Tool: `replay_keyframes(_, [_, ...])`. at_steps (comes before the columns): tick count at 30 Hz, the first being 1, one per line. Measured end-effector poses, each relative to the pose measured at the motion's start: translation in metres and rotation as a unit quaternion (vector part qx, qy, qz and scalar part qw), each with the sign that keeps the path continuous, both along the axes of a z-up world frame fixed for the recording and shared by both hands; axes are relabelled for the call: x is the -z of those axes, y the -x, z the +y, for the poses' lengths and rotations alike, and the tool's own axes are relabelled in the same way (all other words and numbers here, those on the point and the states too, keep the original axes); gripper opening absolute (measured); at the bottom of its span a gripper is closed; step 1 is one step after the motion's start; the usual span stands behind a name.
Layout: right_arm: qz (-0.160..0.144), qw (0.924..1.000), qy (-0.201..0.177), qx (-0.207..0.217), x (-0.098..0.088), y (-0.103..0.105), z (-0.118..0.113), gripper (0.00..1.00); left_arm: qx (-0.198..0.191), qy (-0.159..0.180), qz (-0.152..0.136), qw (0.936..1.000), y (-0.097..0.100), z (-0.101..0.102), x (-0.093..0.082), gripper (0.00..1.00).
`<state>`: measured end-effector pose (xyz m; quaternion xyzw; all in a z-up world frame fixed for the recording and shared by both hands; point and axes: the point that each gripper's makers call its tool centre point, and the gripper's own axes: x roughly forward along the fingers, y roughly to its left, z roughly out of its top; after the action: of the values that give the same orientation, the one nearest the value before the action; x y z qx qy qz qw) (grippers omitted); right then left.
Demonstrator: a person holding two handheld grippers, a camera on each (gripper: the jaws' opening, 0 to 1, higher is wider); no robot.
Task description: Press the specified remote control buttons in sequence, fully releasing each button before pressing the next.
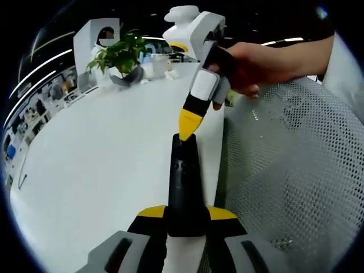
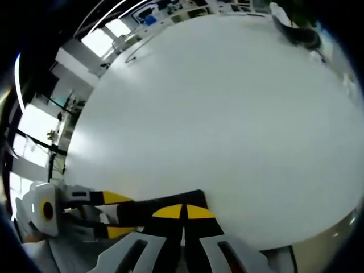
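Note:
A black remote control [image 1: 184,176] stands lengthwise between my left gripper's [image 1: 186,213] yellow-tipped jaws, which are shut on its lower end. My right gripper [image 1: 186,129], held by a hand, comes down from the upper right with its jaws together, and its yellow tip touches the remote's far end. In the right gripper view, my right gripper [image 2: 183,211] is shut, its tips over the black remote [image 2: 142,209]. My left gripper [image 2: 116,214] clamps that remote from the left, just above the white table [image 2: 227,114].
The white table [image 1: 96,165] stretches away to the left. A potted plant [image 1: 122,54] and small white items sit at its far end. A white mesh chair [image 1: 290,170] stands close on the right, next to the table's edge.

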<state>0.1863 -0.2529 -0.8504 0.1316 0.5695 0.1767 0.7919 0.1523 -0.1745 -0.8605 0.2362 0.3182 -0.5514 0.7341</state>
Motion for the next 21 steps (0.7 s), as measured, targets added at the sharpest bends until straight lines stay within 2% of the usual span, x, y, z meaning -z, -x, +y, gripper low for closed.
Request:
replay_keyframes(3, [-0.002,1.0,0.005,-0.001,0.0007,-0.0005,-0.0011,0.0,0.0,0.0,0.0,1.0,-0.0001,0.0,-0.0001,0.25])
replay_keyframes(6, [0.004,0.9996,-0.012,0.025,0.0017,-0.0015,-0.0031,0.0,0.001,0.0,0.0,1.0,-0.0001,-0.0001,-0.0001,0.25])
replay_keyframes(21, [-0.005,0.9999,0.012,0.008,0.0009,-0.0014,-0.0004,0.0,0.001,0.0,0.0,1.0,-0.0003,-0.0003,0.0,0.25])
